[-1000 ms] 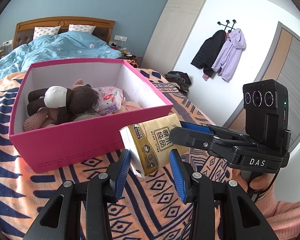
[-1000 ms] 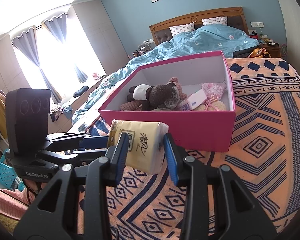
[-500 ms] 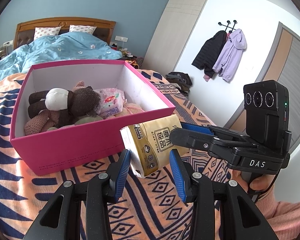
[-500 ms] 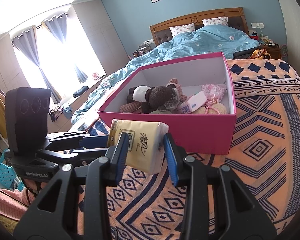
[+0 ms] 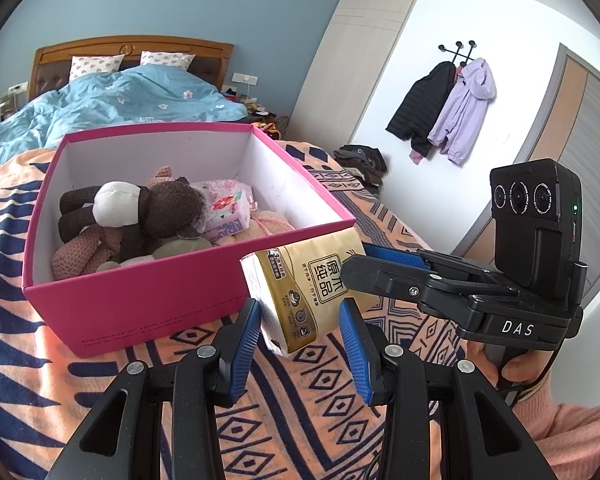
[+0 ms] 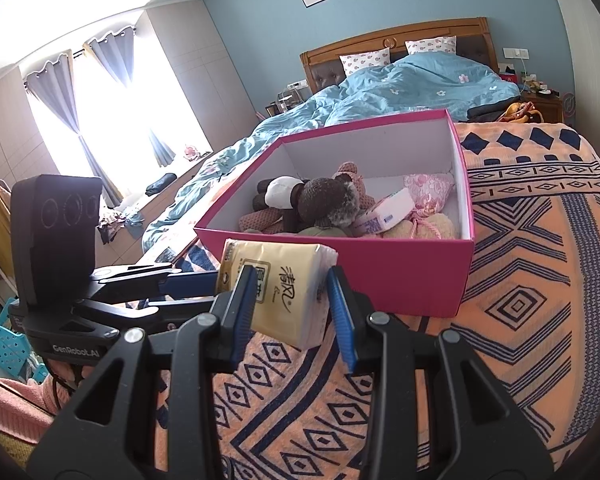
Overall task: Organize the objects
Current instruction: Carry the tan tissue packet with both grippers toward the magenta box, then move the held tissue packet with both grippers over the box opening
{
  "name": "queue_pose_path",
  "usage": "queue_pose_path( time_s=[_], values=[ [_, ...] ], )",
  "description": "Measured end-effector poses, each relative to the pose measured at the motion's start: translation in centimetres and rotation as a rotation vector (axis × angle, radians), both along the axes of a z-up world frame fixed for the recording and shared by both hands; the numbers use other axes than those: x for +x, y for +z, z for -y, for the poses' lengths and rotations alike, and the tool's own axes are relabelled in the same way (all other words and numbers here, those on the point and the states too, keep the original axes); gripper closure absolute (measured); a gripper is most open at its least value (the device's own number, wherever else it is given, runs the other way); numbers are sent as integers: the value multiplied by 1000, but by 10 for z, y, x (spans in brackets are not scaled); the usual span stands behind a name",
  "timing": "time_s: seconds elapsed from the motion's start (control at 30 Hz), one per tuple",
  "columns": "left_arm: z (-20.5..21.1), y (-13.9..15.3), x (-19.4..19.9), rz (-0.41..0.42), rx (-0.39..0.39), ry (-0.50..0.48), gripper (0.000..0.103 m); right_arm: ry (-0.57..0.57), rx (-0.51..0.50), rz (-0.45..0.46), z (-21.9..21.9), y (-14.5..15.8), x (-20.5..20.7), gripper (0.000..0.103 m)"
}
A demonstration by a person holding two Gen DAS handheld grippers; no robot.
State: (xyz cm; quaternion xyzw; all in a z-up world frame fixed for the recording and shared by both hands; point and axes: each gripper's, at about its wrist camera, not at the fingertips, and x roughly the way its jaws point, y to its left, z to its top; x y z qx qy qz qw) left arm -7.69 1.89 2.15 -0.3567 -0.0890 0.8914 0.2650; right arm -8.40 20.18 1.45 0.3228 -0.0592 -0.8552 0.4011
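Both grippers close in on one yellow tissue pack (image 5: 314, 294), held in the air just in front of the pink box's (image 5: 148, 304) near wall. Over the past second the box has come to sit lower and fuller in both wrist views, its rim dropping below the pack's top edge and more of its white interior showing, while the pack has kept its place between the fingers; the pair appears to be lifting and carrying it toward the box, so a drop among the contents looks close. The right gripper (image 6: 290, 300) pinches the pack at a narrow spread across its short side. The left gripper (image 5: 300, 332) brackets the pack's lower end; whether its blue pads press it or merely flank it cannot be told. Both point forward at the box, roughly level, meeting at an angle. Inside the box lie a brown plush toy (image 5: 140, 216), a floral pack (image 5: 226, 212) and pink soft items.
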Motion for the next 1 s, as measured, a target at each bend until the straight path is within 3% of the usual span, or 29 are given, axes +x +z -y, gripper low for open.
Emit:
queue_pose_path(
  time_s=[1.0],
  values=[
    [4, 5, -11, -14, -18, 17, 63, 1, 3, -18, 4, 7, -6, 63]
  ],
)
